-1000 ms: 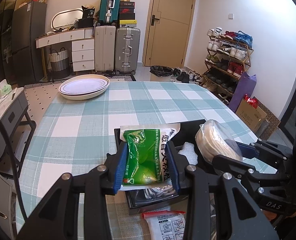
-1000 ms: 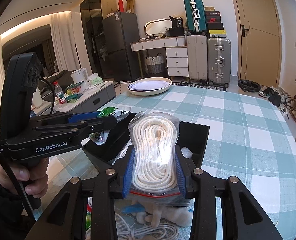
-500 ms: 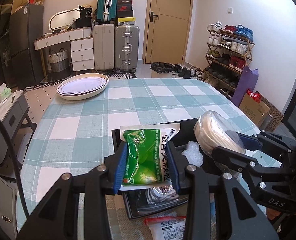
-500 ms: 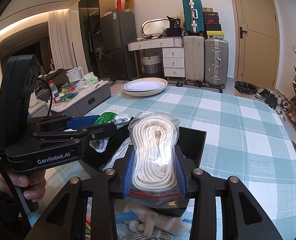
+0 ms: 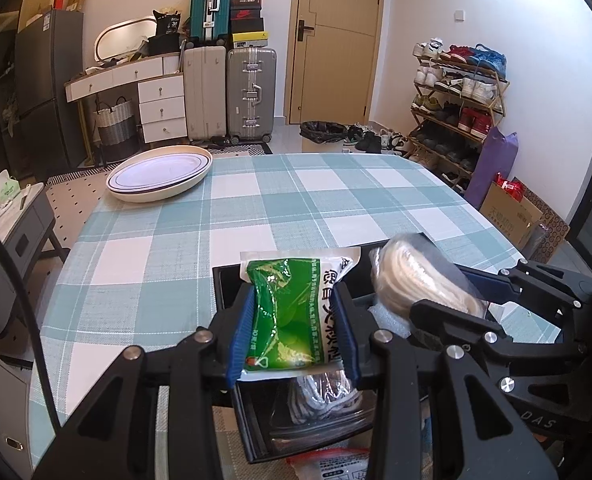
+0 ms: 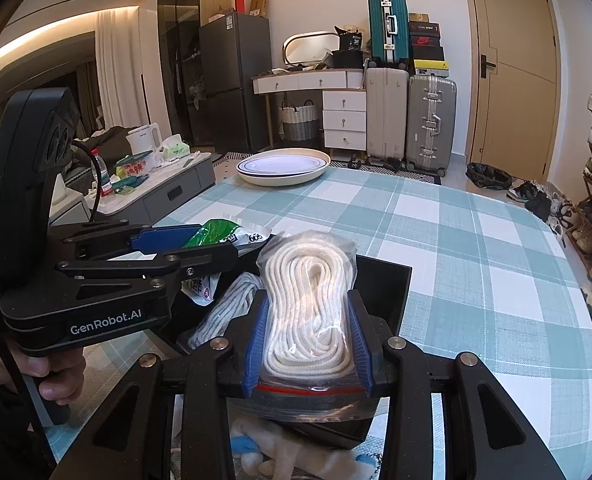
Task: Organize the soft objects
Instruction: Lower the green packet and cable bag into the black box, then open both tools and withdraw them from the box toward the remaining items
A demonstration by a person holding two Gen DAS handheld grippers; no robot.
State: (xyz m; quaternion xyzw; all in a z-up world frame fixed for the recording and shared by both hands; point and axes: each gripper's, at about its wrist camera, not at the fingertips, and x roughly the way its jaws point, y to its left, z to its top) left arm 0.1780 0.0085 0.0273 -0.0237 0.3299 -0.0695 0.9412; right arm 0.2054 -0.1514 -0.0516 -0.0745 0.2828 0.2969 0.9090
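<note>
Rope bag (image 6: 310, 308) upright, clamped in right gripper (image 6: 308, 344) over black bin (image 6: 392, 280); green pack (image 5: 291, 316) clamped in left gripper (image 5: 293, 340) beside it.

Glossy crinkled plastic wraps the green packet (image 5: 291, 312) and the white rope (image 6: 310, 308); the checked tablecloth (image 5: 255, 208) looks matt, woven.

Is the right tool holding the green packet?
No, the right tool grips a bagged coil of white rope; the left tool holds the green packet.

free: tablecloth (image 5: 255, 208) beyond bin (image 6: 392, 280) | obstacle: plates (image 5: 159, 172) far-left
</note>
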